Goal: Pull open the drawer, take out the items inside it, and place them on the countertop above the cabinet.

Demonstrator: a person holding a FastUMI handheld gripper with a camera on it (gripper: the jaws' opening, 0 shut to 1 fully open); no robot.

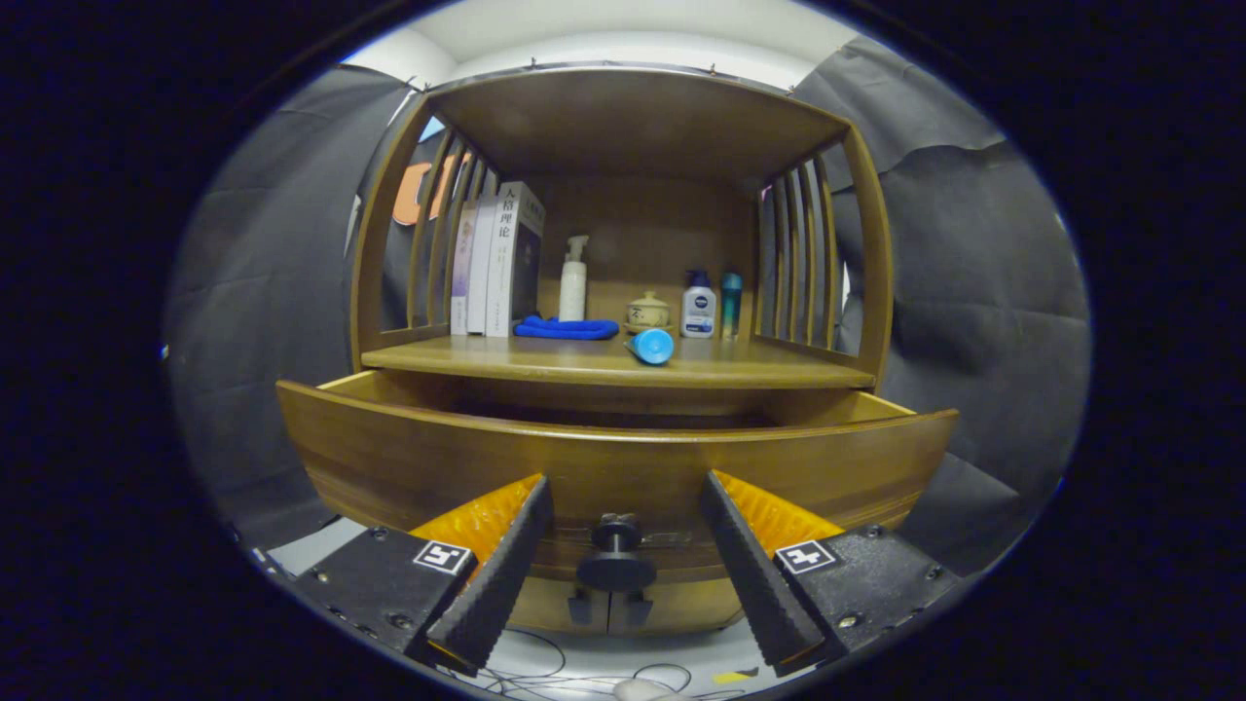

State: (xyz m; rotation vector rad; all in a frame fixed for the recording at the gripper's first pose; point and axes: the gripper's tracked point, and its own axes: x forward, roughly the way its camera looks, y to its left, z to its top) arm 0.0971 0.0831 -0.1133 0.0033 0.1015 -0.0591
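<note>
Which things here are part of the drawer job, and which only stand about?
Job: drawer, pulled out; knob between the open claw's fingers; countertop.
Standing about: books, blue cloth, pump bottle, small jar, blue tube.

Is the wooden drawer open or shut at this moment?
Open: the drawer front stands out from the cabinet; the open gripper flanks its knob.

Staged home-style booth w/ black cloth walls [973, 292], wooden cabinet [623, 127], books [496, 258] at countertop's left edge, toiletry bottles [699, 304] near right, cables [545, 672] on floor
</note>
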